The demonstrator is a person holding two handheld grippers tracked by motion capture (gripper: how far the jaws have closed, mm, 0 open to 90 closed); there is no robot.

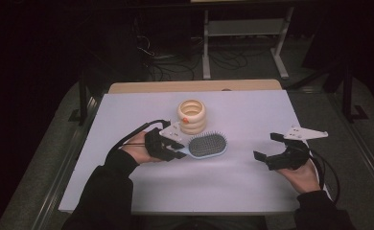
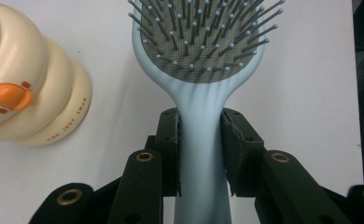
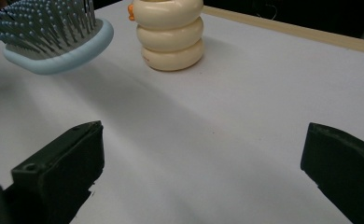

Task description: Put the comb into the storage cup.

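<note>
We have the left claw [image 2: 200, 140] clamped on the blue hairbrush [image 2: 203, 70] handle, its head clear above the worktop [image 1: 233, 187] beside the cream duck-faced holder [image 1: 192, 116]. The right claw [image 1: 271, 147] gapes empty. Next, we judge, comes tipping it into the holder.

bare white table [image 1: 233, 187] ahead of right tool [image 1: 265, 147], cream ringed holder [image 1: 192, 116] just behind hairbrush [image 1: 207, 144]

The left gripper [image 1: 179, 146] has its jaws clamped narrow; the right gripper [image 1: 266, 146] holds its jaws wide apart.
</note>
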